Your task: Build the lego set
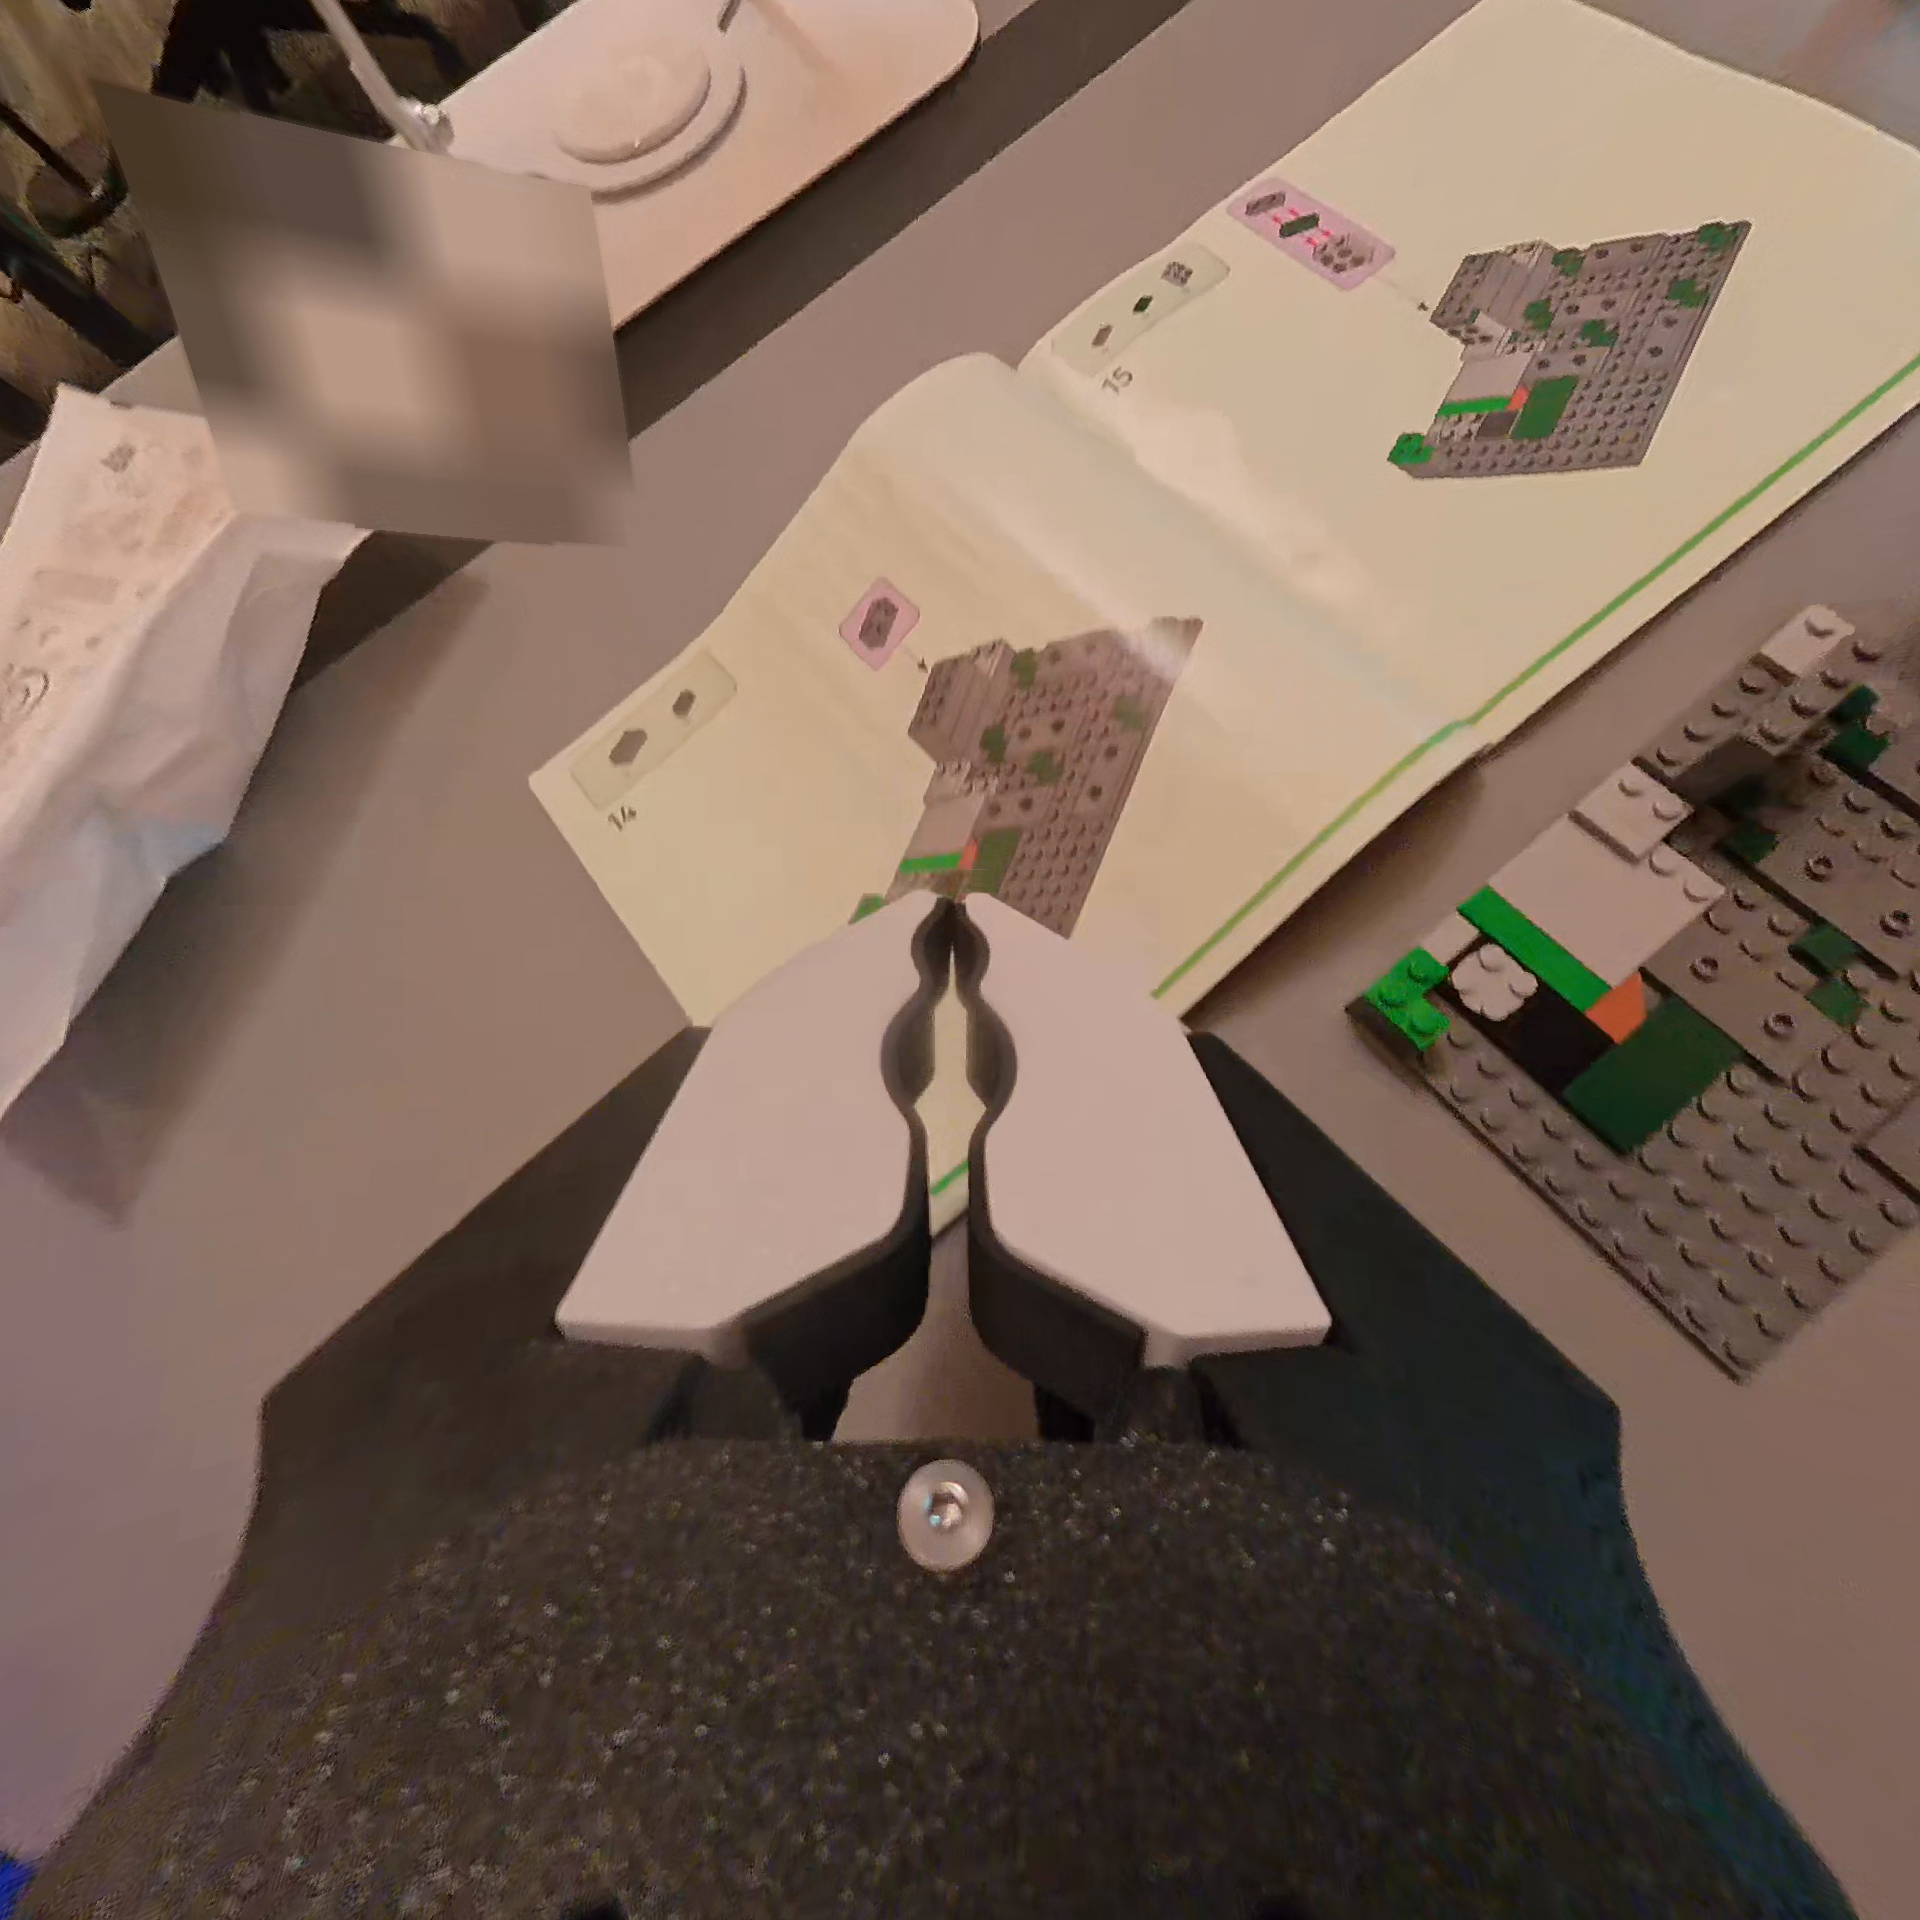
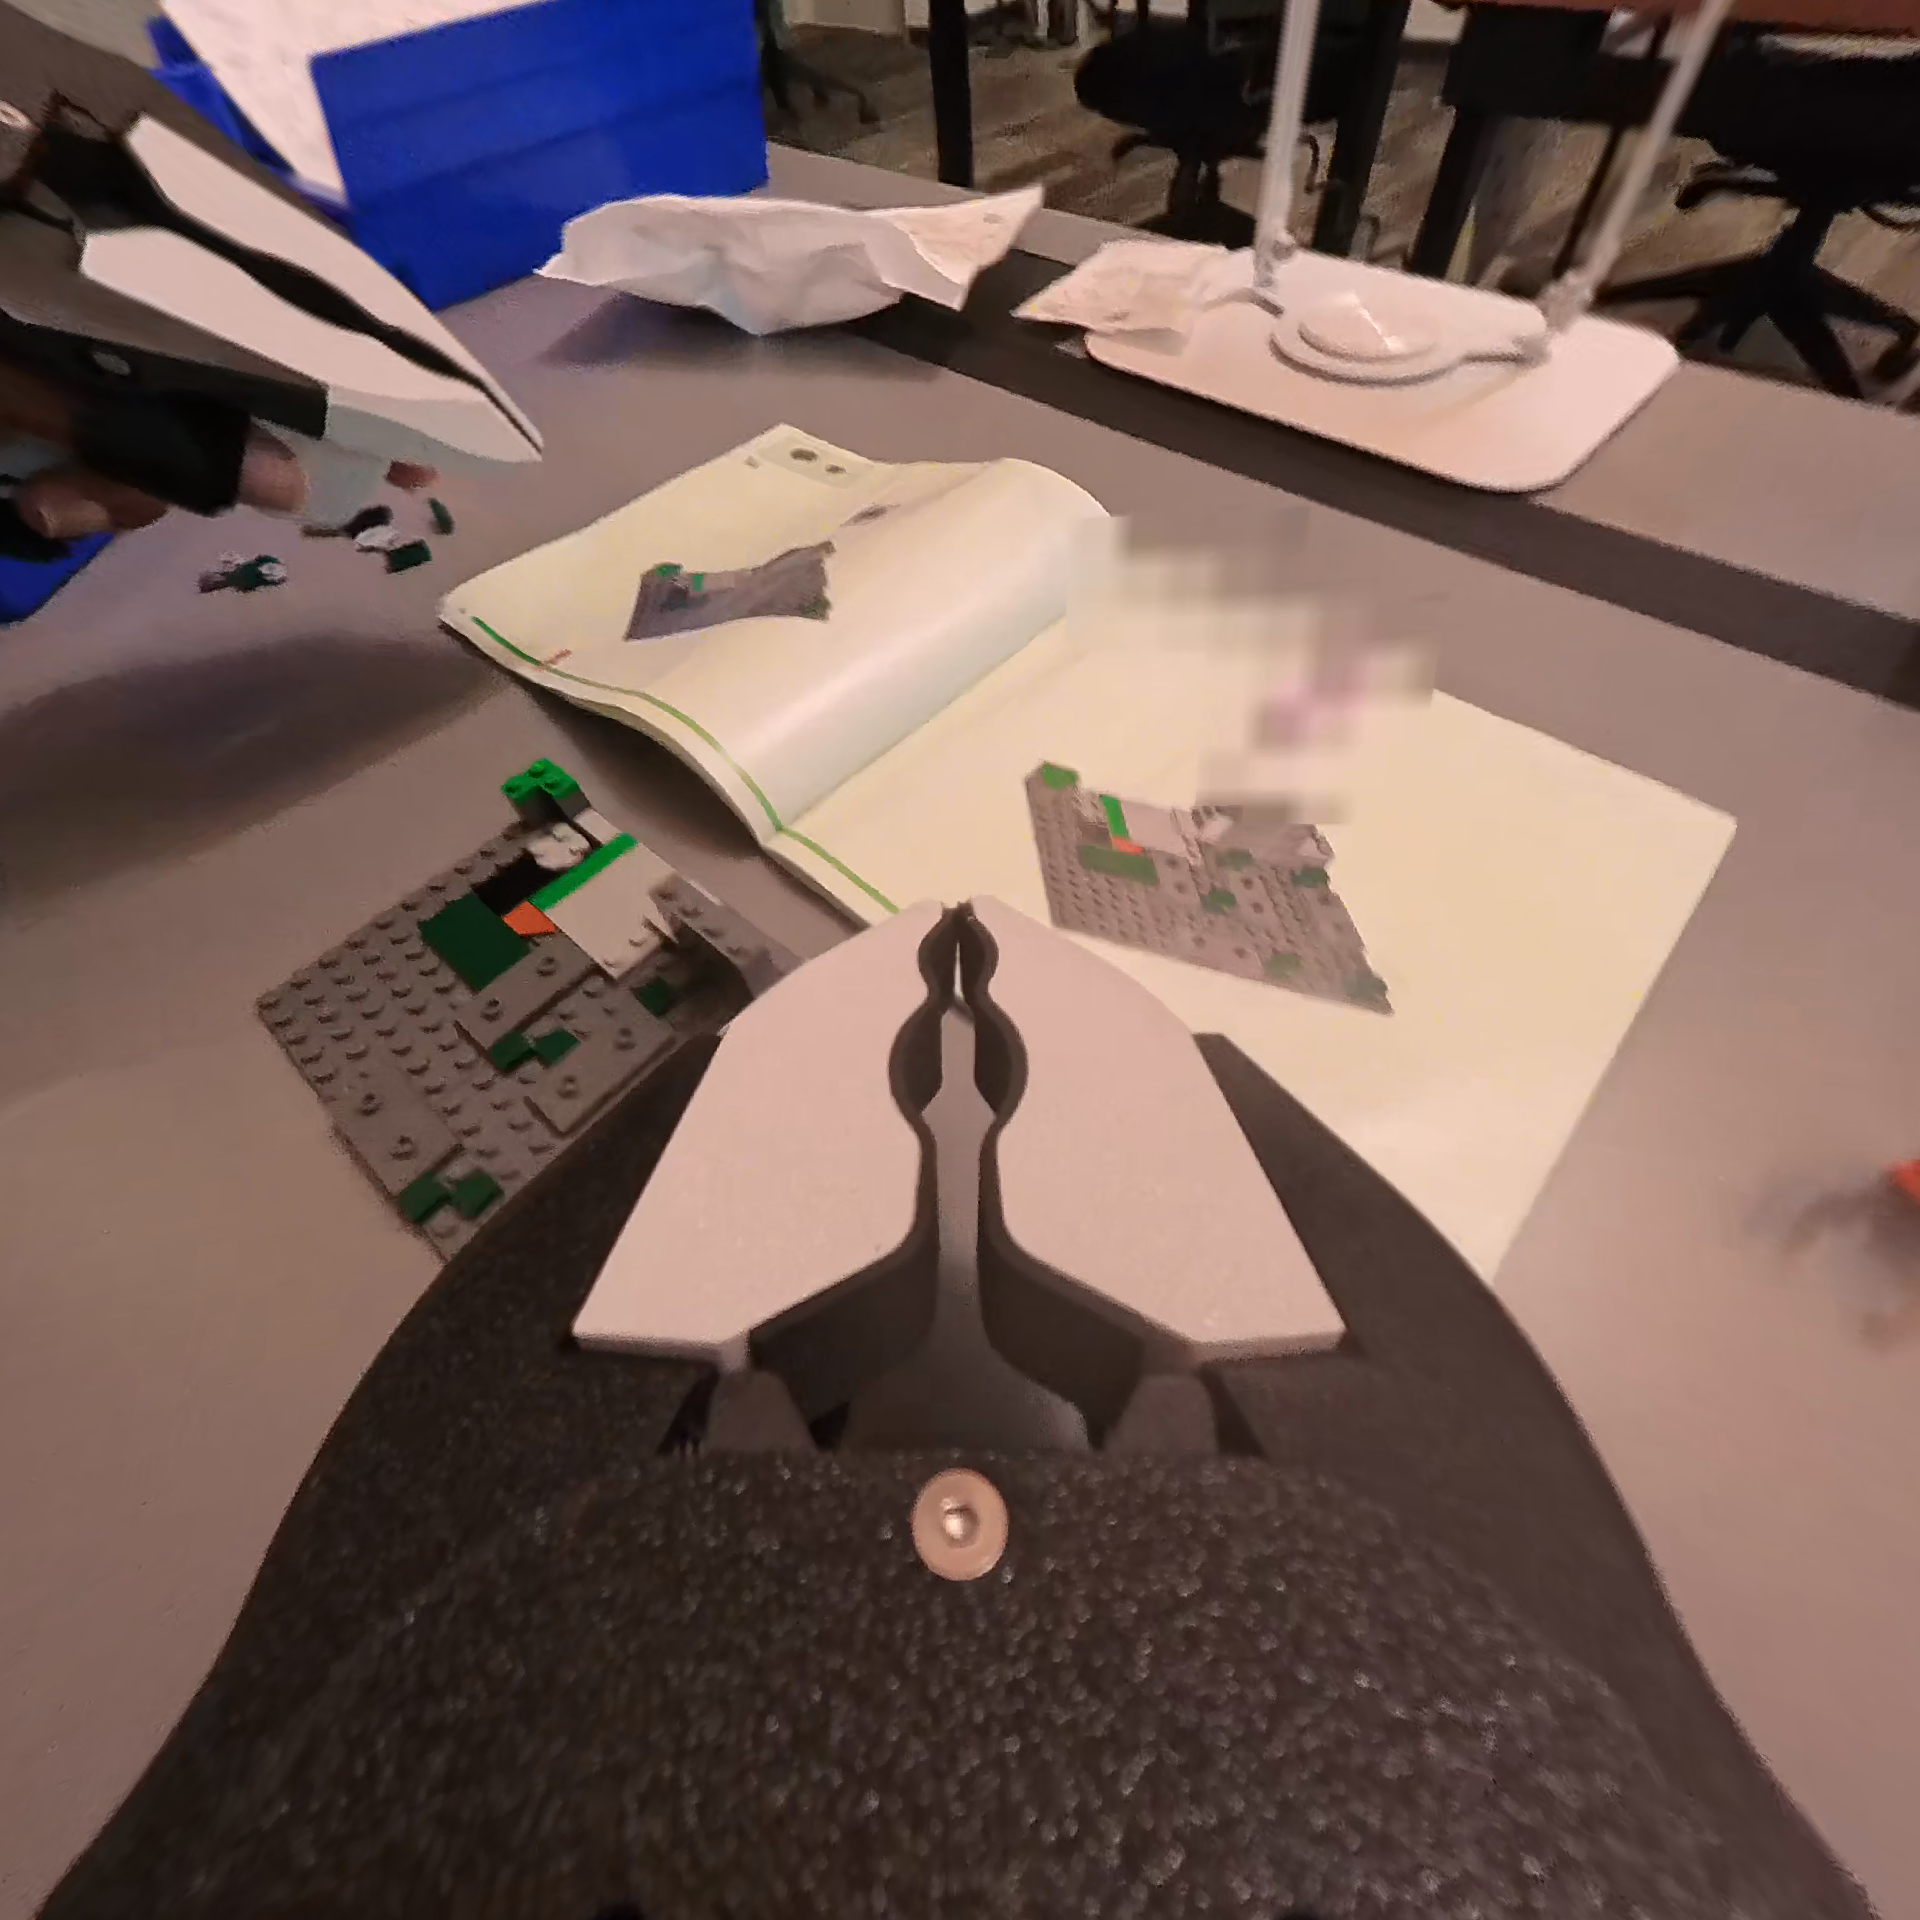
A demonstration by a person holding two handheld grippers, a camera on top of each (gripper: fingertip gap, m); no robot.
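Note:
A partly built lego model on a grey studded baseplate [image 1: 1704, 1174] lies on the grey table, with green, orange, black and light grey pieces on it; it also shows in the right wrist view [image 2: 416, 1049]. An open instruction booklet [image 1: 1195, 582] lies beside it, also in the right wrist view [image 2: 1403, 1039]. My left gripper [image 1: 954, 906] is shut and empty, held above the booklet's near page, left of the model. It shows from the side in the right wrist view [image 2: 520, 436]. My right gripper [image 2: 961, 909] is shut and empty, above the booklet's edge, right of the model.
Several small loose lego pieces [image 2: 353, 545] lie under the left gripper's hand. Crumpled white paper [image 1: 114, 665] [image 2: 790, 255], a white lamp base [image 1: 717, 114] [image 2: 1392, 364] and a blue bin [image 2: 540, 135] stand at the back. A blurred orange piece [image 2: 1907, 1179] lies at the right.

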